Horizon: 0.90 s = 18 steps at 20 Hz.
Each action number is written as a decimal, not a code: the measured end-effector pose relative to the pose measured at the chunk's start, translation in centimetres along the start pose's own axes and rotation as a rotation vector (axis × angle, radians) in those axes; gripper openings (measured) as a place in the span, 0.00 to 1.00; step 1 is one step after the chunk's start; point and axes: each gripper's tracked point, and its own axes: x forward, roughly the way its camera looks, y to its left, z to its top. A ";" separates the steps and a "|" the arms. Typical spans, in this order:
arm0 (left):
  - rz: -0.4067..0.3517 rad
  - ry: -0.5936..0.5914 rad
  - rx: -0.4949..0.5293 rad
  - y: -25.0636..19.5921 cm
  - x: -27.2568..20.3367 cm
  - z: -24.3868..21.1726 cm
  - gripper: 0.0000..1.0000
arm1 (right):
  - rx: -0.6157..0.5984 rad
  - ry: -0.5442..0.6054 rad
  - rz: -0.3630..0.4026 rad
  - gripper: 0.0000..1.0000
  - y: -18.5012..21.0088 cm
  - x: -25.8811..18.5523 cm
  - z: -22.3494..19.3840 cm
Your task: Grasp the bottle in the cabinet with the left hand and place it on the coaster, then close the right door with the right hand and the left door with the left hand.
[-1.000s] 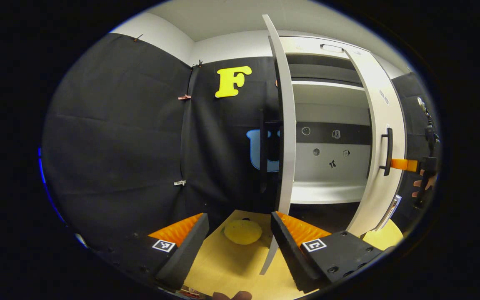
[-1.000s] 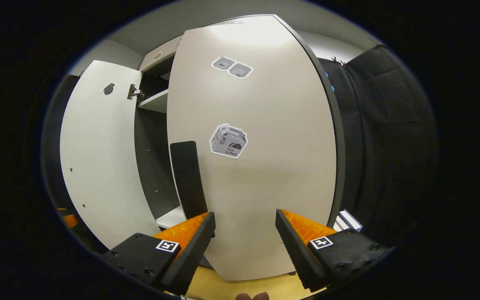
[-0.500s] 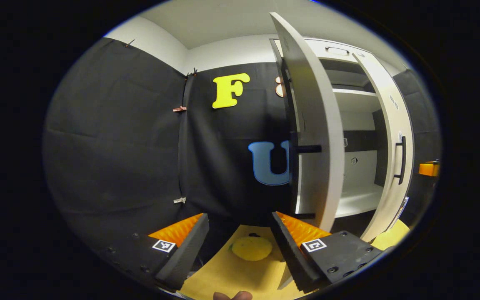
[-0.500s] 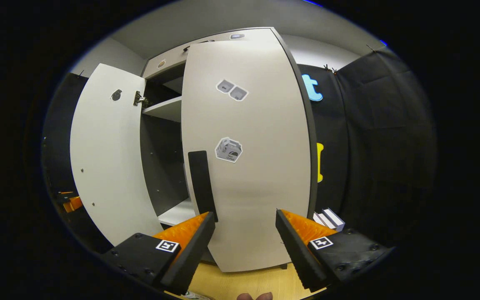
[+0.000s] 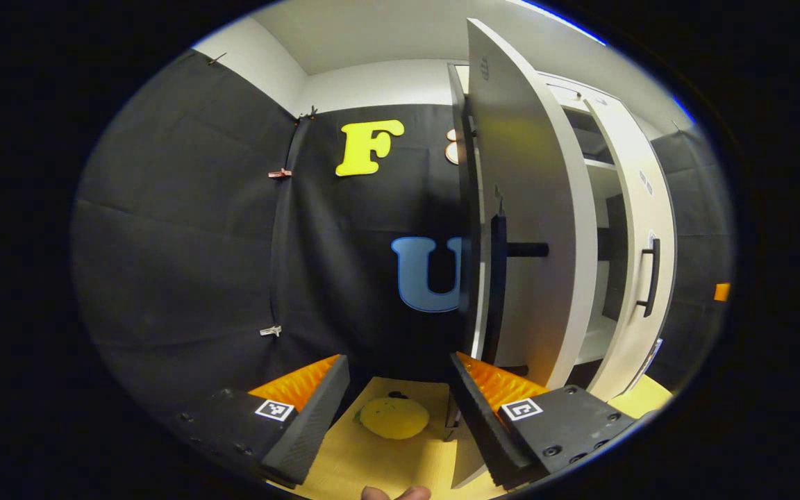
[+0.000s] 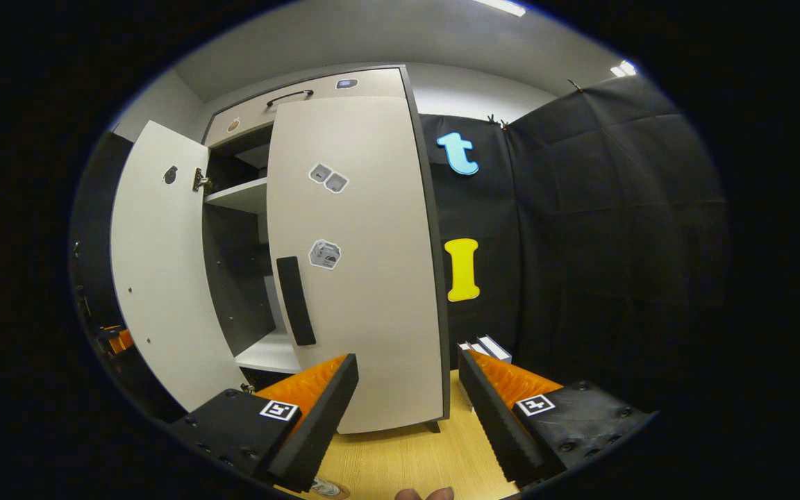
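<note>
My left gripper [image 5: 396, 410] is open, low over the wooden table [image 5: 379, 462], on the outer side of the white left door [image 5: 532, 229]. That door stands partly open, and its dark handle [image 5: 497, 292] is just above my right finger. The right door [image 6: 358, 278] lies almost flat against the cabinet front, its dark handle [image 6: 296, 298] facing me. My right gripper [image 6: 407, 410] hangs open a short way in front of it, touching nothing. The left door [image 6: 157, 264] stands open beside it, and an empty shelf [image 6: 264, 354] shows in the gap. No bottle is visible.
A yellow round object [image 5: 394, 417] lies on the table between my left gripper's fingers. A small white box [image 6: 489, 346] sits on the table right of the cabinet. Black cloth walls close in behind and to both sides. The right door [image 5: 636, 243] appears past the left door.
The right door has swung nearly closed and my right gripper has drawn back from it. My left gripper has moved around to the outer face of the left door.
</note>
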 end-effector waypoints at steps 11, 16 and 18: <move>-0.169 0.017 -0.028 -10.4 0.0 0.0 0.93 | -0.009 0.021 0.036 0.98 -1.4 0.5 -0.2; -0.267 0.023 -0.039 -16.4 2.0 0.1 0.90 | -0.004 0.036 0.024 0.98 -3.1 0.6 -0.5; -0.287 0.021 -0.027 -18.2 3.2 0.0 0.94 | -0.002 0.040 0.013 0.98 -3.9 0.2 -0.7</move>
